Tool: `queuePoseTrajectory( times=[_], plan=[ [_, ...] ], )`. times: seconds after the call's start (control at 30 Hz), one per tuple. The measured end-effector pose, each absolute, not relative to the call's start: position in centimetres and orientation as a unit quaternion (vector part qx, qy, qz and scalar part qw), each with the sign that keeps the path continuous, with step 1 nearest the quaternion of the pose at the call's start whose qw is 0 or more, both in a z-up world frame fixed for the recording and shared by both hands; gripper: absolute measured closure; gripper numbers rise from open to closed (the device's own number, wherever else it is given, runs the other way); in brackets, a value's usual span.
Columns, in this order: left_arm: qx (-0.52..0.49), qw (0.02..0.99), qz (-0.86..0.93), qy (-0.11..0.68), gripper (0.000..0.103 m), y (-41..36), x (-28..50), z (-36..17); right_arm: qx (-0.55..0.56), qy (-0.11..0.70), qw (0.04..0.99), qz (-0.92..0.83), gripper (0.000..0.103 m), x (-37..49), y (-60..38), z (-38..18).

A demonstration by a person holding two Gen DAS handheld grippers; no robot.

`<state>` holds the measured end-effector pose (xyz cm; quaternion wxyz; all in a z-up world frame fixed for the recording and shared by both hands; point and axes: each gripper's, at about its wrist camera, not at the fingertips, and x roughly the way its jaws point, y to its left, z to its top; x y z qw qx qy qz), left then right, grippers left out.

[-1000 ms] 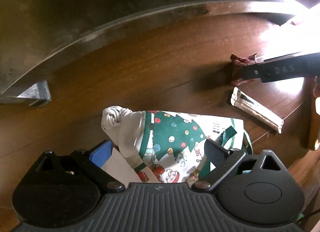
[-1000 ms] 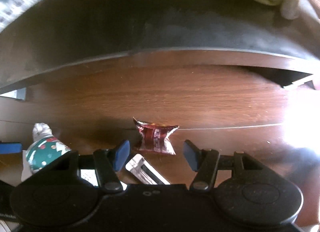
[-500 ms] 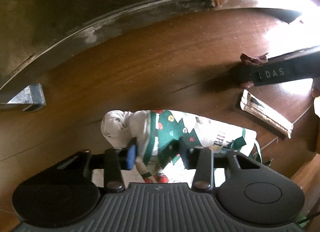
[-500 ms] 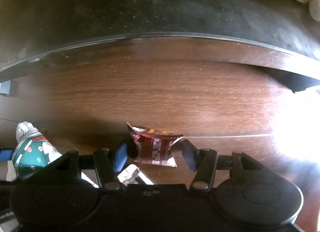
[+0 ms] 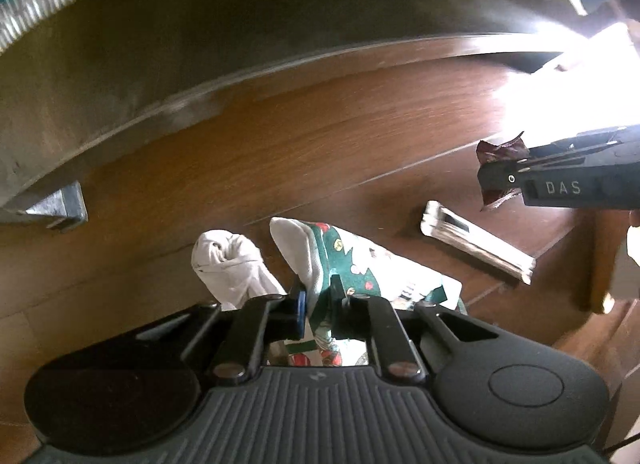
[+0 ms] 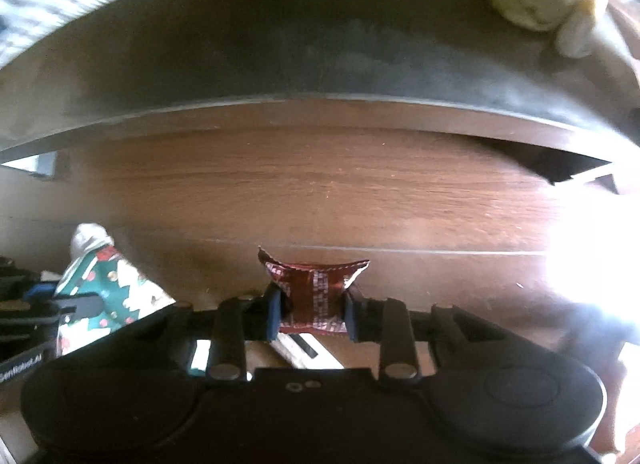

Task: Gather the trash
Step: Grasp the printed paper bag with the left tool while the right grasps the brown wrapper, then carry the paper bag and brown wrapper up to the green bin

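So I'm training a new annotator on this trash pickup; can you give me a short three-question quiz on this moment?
1. True or false: the left gripper is open and empty.
2. What is clamped in the right gripper? A) silver wrapper B) dark red wrapper C) napkin
3. Which piece of trash lies ungripped on the wooden floor?

Key: 1. False; it pinches the Christmas-print wrapper. 2. B, the dark red wrapper. 3. The silver wrapper.

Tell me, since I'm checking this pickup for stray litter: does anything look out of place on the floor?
Yes. A flattened silvery wrapper lies loose on the wooden floor, held by neither gripper. The left gripper is shut on the crumpled Christmas-print paper; the right gripper pinches the dark red wrapper.
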<state>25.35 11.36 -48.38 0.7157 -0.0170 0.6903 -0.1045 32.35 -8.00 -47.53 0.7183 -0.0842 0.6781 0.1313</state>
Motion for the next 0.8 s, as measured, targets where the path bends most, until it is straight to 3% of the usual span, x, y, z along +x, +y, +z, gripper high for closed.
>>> queuePoseTrajectory(
  times=[0.43, 0.8],
  plan=[
    [0.068, 0.763, -0.142, 0.627, 0.093, 8.1, 23.0, -36.1, -0.075, 0.64, 0.752, 0.138, 0.075, 28.2, -11.3, -33.8],
    [0.102, 0.837, -0.147, 0.517, 0.093, 4.2, 19.4, -19.6, -0.045, 0.564, 0.814, 0.133, 0.075, 23.5, -15.5, -18.3]
  ],
)
